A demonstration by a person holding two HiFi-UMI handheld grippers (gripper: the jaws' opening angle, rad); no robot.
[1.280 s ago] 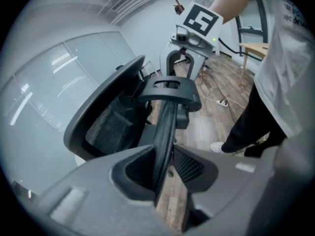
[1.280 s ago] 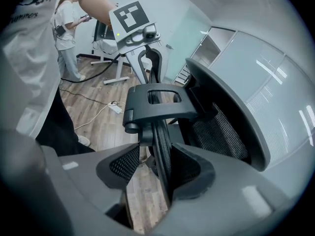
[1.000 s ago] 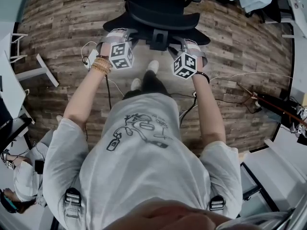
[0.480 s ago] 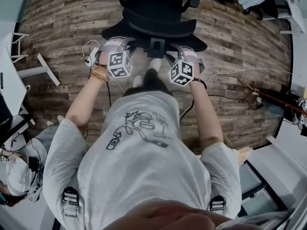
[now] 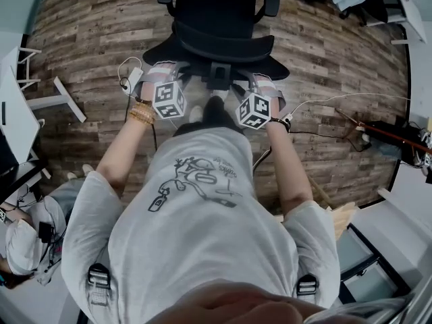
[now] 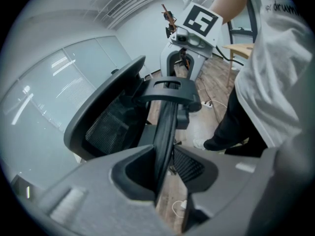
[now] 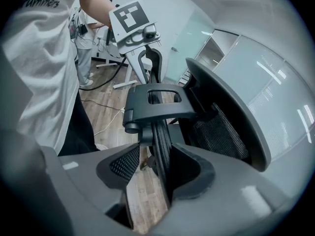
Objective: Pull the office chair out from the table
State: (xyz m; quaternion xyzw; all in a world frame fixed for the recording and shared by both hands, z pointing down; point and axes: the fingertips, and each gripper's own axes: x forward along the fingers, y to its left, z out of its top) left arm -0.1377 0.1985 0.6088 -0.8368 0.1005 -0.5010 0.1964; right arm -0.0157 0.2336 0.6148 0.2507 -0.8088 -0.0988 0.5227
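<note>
The black office chair stands straight ahead of me on the wooden floor, its curved mesh backrest facing me. My left gripper is clamped over the left part of the backrest's top edge. My right gripper grips the right part. In the left gripper view the thin black rim runs up between the jaws of the left gripper. The right gripper view shows the same rim inside the right gripper, with a black bracket on the rim between the two grippers.
White table legs stand at the left. Cables trail over the floor at the right, and a white plug block lies near my left hand. Another person is at the lower left. Glass walls show behind the chair.
The chair and both grippers have moved together down the frame, toward me. More of the seat and armrests shows at the top. Both grips look unchanged.
</note>
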